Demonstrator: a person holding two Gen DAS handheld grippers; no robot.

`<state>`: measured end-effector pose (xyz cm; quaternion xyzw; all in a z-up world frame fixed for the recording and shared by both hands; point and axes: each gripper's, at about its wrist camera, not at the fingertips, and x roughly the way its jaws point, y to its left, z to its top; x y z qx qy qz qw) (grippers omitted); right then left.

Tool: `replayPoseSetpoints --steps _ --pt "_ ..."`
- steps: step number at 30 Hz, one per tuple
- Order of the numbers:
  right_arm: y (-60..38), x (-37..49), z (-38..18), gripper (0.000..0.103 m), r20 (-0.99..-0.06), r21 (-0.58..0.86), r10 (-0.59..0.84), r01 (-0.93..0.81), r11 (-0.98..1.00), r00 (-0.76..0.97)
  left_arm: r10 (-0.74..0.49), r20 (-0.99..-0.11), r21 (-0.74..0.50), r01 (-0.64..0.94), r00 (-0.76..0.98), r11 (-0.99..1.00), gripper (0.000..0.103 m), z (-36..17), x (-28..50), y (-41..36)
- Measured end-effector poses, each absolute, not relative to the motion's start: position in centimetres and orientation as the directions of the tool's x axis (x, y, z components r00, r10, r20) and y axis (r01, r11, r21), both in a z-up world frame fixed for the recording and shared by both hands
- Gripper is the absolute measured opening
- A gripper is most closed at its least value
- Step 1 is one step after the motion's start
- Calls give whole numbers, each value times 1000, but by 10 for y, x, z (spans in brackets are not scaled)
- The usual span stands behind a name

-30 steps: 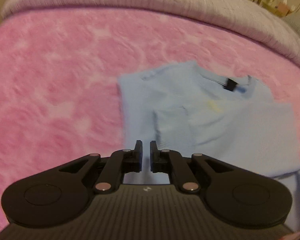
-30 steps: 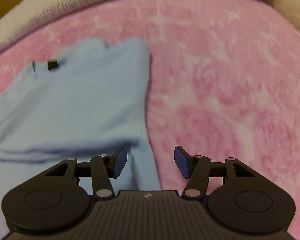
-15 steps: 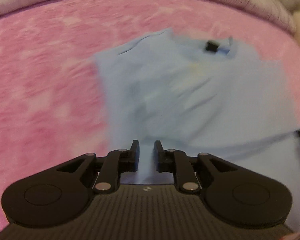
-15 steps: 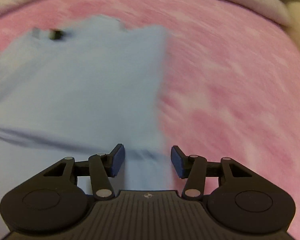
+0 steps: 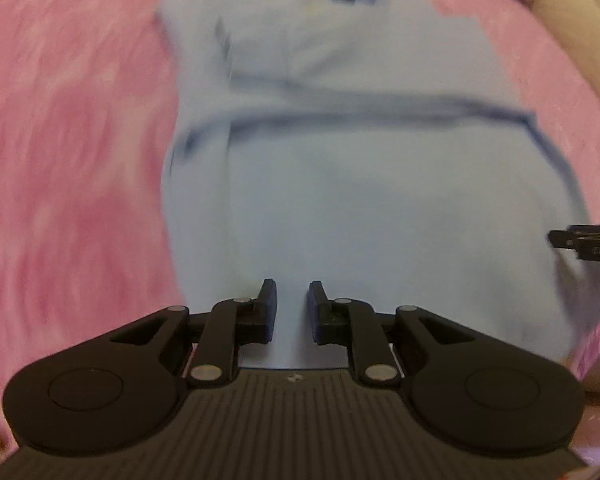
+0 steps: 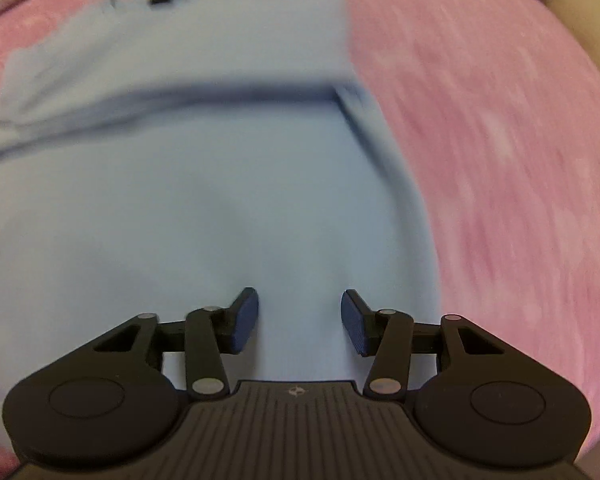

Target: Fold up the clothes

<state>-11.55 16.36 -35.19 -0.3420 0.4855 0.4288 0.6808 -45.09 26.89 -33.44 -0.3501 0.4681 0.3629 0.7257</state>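
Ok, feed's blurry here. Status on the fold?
Left gripper and right gripper open, empty. Light blue shirt flat on pink blanket, sleeves folded in. Nothing in the way.

Shirt [image 5: 380, 208] flat on blanket [image 5: 72, 160], both tongs above its near end.

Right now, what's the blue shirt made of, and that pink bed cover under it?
The blue shirt looks like soft, matte knit cloth, maybe cotton: it folds limply, without shine, though blur hides the weave. The pink cover looks like fuzzy fleece or plush, judging by its mottled light and dark patches; I can't tell for sure.
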Motion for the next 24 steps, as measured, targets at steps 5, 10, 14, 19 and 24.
replayPoseSetpoints --steps 5,10,14,19,24 --pt "91 -122 -343 52 -959 24 264 -893 449 107 230 -934 -156 -889 275 431 13 -307 -461 225" --pt "75 -138 -331 52 -974 19 214 -906 423 80 264 -931 -144 -919 252 367 13 -276 -469 182" --pt "56 -146 -295 58 -951 72 303 -903 423 66 298 -926 -133 -937 233 322 15 -246 -470 146" --pt "29 -157 -225 69 -900 90 429 -934 346 72 380 -887 -141 -938 262 318 27 -174 -441 93" --pt "-5 -160 -158 80 -859 100 507 -947 305 73 453 -854 -126 -946 257 299 32 -107 -425 47"
